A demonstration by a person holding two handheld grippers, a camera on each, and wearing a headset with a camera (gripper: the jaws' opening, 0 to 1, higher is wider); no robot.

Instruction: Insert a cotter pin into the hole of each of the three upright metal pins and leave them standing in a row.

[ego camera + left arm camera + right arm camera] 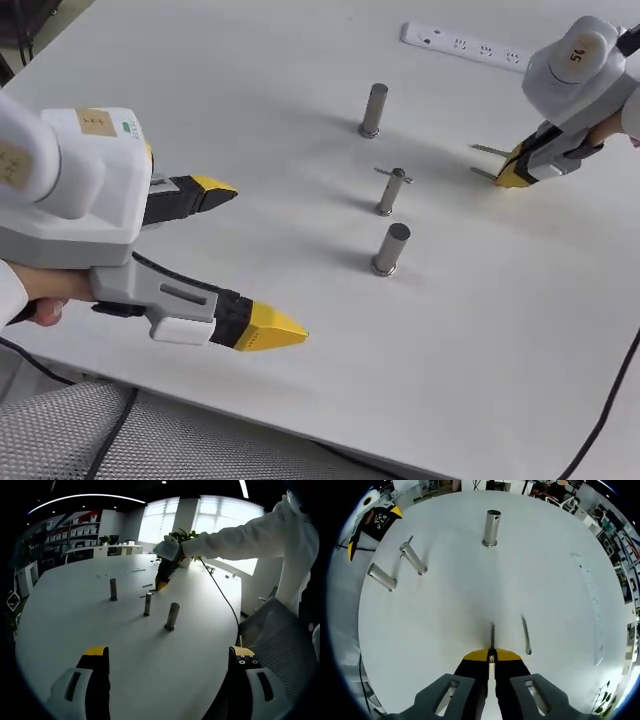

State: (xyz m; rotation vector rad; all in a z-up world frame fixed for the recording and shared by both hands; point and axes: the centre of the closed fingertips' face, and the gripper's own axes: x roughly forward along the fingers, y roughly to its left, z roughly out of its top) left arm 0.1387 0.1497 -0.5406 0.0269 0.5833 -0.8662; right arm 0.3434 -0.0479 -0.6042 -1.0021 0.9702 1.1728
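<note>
- L gripper [245,258]: low left in head view, over the near part of the table [300,80]. Jaws wide apart, nothing between them; yellow tips face the row of pins.
- R gripper [512,178]: far right side of table, tips down close to the surface. Jaws pressed together on a held cotter pin [492,632], which sticks straight out past the yellow tips.
- Spare cotter pin [525,636]: lies flat on the table just beside the held one, not touching it.
- 3 metal pins stand upright in a row mid-table, between the 2 grippers and well apart from both: far pin [373,110], mid pin [392,195], near pin [390,250].
- Mid pin carries a fitted cotter pin [393,175] crosswise through its top, ends showing on both sides.
- Power strip [465,45]: flat at the table's far edge, beyond the far pin.
- Left gripper view: R gripper sits beyond the row w/ a white sleeve [240,535] behind it; mesh chair [280,640] at right.
</note>
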